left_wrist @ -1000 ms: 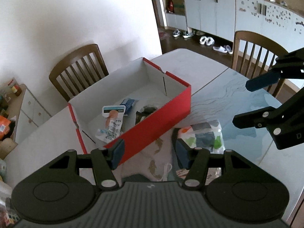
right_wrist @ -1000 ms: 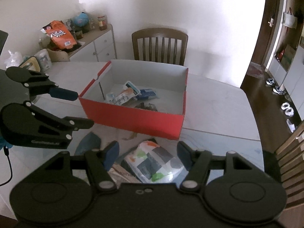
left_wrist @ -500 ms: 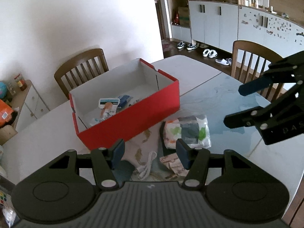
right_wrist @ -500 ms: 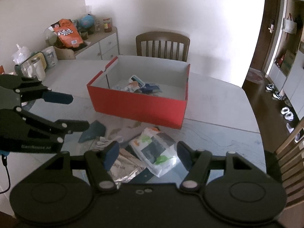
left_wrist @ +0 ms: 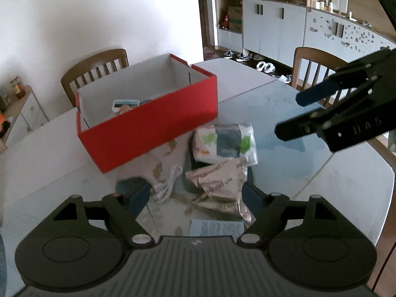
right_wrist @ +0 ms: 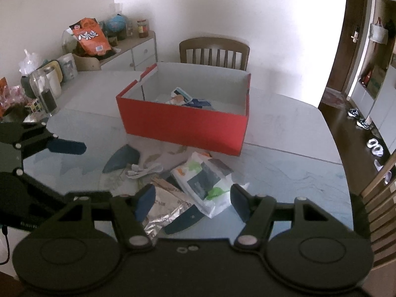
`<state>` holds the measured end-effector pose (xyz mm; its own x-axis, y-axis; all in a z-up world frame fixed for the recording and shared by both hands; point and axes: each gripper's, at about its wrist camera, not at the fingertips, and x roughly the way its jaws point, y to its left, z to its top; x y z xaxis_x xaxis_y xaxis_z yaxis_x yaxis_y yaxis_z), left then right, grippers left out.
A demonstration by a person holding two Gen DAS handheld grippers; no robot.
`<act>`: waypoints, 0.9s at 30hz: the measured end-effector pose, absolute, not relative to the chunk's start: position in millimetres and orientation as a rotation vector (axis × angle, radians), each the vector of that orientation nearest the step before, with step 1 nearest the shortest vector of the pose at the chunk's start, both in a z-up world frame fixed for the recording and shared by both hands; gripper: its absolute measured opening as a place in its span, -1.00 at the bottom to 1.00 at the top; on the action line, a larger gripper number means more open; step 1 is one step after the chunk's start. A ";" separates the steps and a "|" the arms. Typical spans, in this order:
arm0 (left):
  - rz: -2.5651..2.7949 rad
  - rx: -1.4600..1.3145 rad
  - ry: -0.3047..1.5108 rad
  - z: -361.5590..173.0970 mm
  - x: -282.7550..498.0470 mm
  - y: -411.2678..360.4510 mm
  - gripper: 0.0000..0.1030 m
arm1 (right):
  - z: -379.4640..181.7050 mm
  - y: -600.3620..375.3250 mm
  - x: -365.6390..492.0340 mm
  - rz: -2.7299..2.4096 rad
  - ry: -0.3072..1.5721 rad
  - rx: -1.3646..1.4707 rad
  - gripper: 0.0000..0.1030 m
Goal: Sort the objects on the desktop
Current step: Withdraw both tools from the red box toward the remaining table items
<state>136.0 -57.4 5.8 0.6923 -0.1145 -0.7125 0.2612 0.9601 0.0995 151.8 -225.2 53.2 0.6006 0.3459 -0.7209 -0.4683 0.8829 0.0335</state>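
A red box (left_wrist: 148,133) (right_wrist: 184,127) stands on the table with several small packets inside. In front of it lie a white patterned bag (left_wrist: 224,142) (right_wrist: 204,179), a crumpled silver foil packet (left_wrist: 220,185) (right_wrist: 165,205), a white cable (left_wrist: 167,185) (right_wrist: 143,169) and a dark blue piece (right_wrist: 122,159). My left gripper (left_wrist: 195,199) is open and empty above the foil packet. My right gripper (right_wrist: 191,204) is open and empty over the bag and foil.
Wooden chairs (left_wrist: 95,70) (left_wrist: 319,66) stand behind and beside the table. A sideboard with jars and snack bags (right_wrist: 91,39) is at the left, with a glass jar (right_wrist: 45,90) on the table near it.
Both grippers have pulled back from the red box and risen, so the loose items in front of it have come into view. Both stay open and empty.
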 end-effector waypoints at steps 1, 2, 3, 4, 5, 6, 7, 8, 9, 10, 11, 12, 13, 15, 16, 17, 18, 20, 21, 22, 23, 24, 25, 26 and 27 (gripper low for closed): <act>-0.223 0.197 0.782 2.4 134.5 -57.9 0.63 | 51.2 -225.5 150.8 0.477 0.798 -0.164 0.29; -0.235 0.194 0.782 -1.7 132.7 -58.4 0.64 | 49.3 -225.3 150.2 0.478 0.799 -0.163 0.29; -0.239 0.193 0.784 -5.5 131.4 -59.2 0.64 | 47.0 -224.7 149.7 0.477 0.800 -0.166 0.29; -0.248 0.194 0.789 -10.3 130.2 -60.5 0.65 | 45.1 -224.2 149.5 0.477 0.802 -0.168 0.29; -0.252 0.196 0.790 -14.2 128.9 -61.5 0.66 | 43.4 -223.4 150.3 0.479 0.806 -0.167 0.29; -0.253 0.198 0.790 -18.1 127.9 -62.2 0.69 | 41.5 -222.9 150.7 0.482 0.811 -0.166 0.29; -0.256 0.197 0.790 -22.5 127.0 -62.6 0.77 | 39.2 -222.3 151.2 0.483 0.815 -0.165 0.29; -0.262 0.194 0.794 -26.0 127.0 -62.7 0.85 | 37.2 -221.6 152.0 0.483 0.818 -0.164 0.29; -0.269 0.188 0.798 -29.1 127.6 -62.2 0.89 | 34.7 -221.3 152.5 0.484 0.823 -0.161 0.29; -0.271 0.182 0.805 -33.4 127.7 -62.1 0.93 | 32.4 -220.7 153.0 0.485 0.827 -0.159 0.29; -0.274 0.176 0.810 -36.9 127.9 -61.5 0.93 | 29.8 -219.6 153.1 0.484 0.831 -0.159 0.29; -0.275 0.171 0.811 -39.9 127.9 -61.1 0.93 | 27.2 -219.4 153.2 0.484 0.834 -0.159 0.29; -0.274 0.165 0.814 -43.9 127.7 -60.4 0.93 | 24.6 -218.5 153.8 0.482 0.838 -0.159 0.29; -0.277 0.153 0.814 -50.3 127.4 -59.2 0.96 | 18.6 -216.5 154.4 0.485 0.850 -0.155 0.30; -0.280 0.153 0.811 -53.3 126.5 -59.0 0.99 | 15.7 -215.7 154.6 0.484 0.854 -0.154 0.30; -0.282 0.155 0.808 -56.6 125.7 -59.1 1.00 | 12.6 -214.3 155.1 0.483 0.859 -0.154 0.30; -0.286 0.160 0.807 -60.4 125.0 -59.6 0.99 | 9.4 -213.3 155.9 0.485 0.866 -0.150 0.31; -0.296 0.163 0.806 -66.7 124.1 -59.8 0.99 | 4.1 -210.9 158.2 0.490 0.881 -0.136 0.40; -0.299 0.163 0.807 -69.9 123.7 -60.1 1.00 | 1.3 -209.6 159.6 0.495 0.887 -0.127 0.42; -0.301 0.161 0.806 -72.4 123.6 -59.5 1.00 | -0.8 -208.4 160.6 0.499 0.890 -0.117 0.46; -0.301 0.158 0.805 -75.1 123.5 -59.2 1.00 | -3.2 -206.7 161.6 0.502 0.895 -0.108 0.53; -0.302 0.154 0.806 -78.0 123.8 -58.6 1.00 | -5.4 -204.8 163.1 0.501 0.898 -0.105 0.58; -0.304 0.149 0.804 -80.7 123.6 -57.6 1.00 | -7.7 -202.6 164.3 0.500 0.900 -0.104 0.62; -0.304 0.145 0.804 -83.4 123.8 -56.8 1.00 | -10.1 -200.2 165.6 0.501 0.905 -0.098 0.63; -0.306 0.141 0.803 -85.8 123.8 -56.1 1.00 | -12.1 -197.6 167.2 0.498 0.910 -0.094 0.65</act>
<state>123.8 -56.1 -85.8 0.6533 -0.2153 -0.7258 0.3218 0.9468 0.0088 167.2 -197.6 -12.1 0.5090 0.3740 -0.7752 -0.4516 0.8828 0.1293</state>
